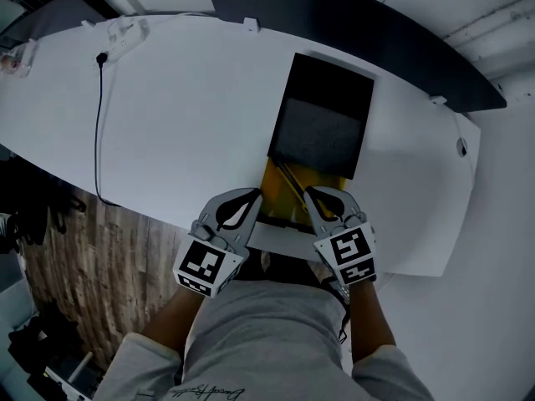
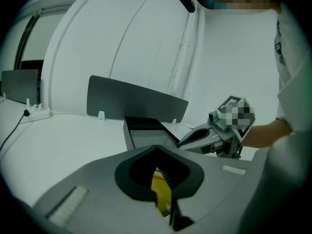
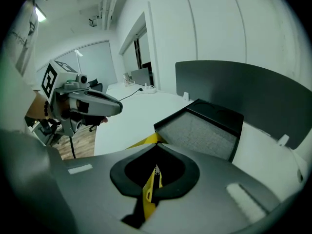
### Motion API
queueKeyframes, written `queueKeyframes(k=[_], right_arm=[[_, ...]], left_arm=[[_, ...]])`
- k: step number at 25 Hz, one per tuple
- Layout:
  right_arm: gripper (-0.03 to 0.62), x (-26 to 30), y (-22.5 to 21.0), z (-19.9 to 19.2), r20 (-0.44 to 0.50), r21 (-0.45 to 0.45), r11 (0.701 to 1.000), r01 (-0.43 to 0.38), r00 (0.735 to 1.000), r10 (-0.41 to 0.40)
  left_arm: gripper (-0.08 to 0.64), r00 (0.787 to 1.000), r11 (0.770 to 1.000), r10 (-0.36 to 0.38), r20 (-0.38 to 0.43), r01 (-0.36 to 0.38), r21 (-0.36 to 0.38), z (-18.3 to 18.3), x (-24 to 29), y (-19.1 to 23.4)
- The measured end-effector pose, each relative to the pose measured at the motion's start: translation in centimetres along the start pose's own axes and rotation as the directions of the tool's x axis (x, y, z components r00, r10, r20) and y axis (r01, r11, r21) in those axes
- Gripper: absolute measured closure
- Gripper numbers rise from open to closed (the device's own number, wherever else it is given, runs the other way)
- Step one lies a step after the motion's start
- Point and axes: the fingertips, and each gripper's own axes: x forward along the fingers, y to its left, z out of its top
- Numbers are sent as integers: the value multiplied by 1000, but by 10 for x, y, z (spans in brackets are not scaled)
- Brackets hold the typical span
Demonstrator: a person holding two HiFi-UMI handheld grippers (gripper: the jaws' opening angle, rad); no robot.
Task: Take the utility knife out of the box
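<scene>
A box stands on the white table (image 1: pixel 184 124), its black lid (image 1: pixel 322 128) thrown back and showing grey foam. At its near end lies the yellow tray (image 1: pixel 280 192) with the utility knife (image 1: pixel 294 189), a dark strip running along it. My left gripper (image 1: pixel 253 195) and right gripper (image 1: pixel 311 192) hover side by side over that yellow end, both shut with nothing held. In the left gripper view the jaws (image 2: pixel 157 147) meet at the tip and the yellow knife (image 2: pixel 161 191) shows through the gap behind them. The right gripper view shows the same: tips (image 3: pixel 156 146) together, knife (image 3: pixel 150 186) below.
A power strip with a black cable (image 1: pixel 100 82) lies at the table's far left. A dark divider panel (image 1: pixel 376 32) runs along the back edge. Wooden floor (image 1: pixel 109 257) shows left of the person's lap, and the table's front edge is just under the grippers.
</scene>
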Motion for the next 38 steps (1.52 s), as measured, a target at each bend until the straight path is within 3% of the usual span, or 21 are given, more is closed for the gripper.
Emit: queueKeyframes(k=[18,31,38], right_arm=[[561,43,-1,-34,-178,-30,999,-10,984,5],[443,66,1,-63,-348,-117,991,-58,937,13],[431,76,2,-71,-401,-158,985,-63,916,-6]], left_arm=[[558,999,999,-1,-34,-1,-44,-24,6,20],[560,999,998,9,-50,-12,-69,-33,9,30],[560,998,997,13,-57,-17,-77,-38,10,35]])
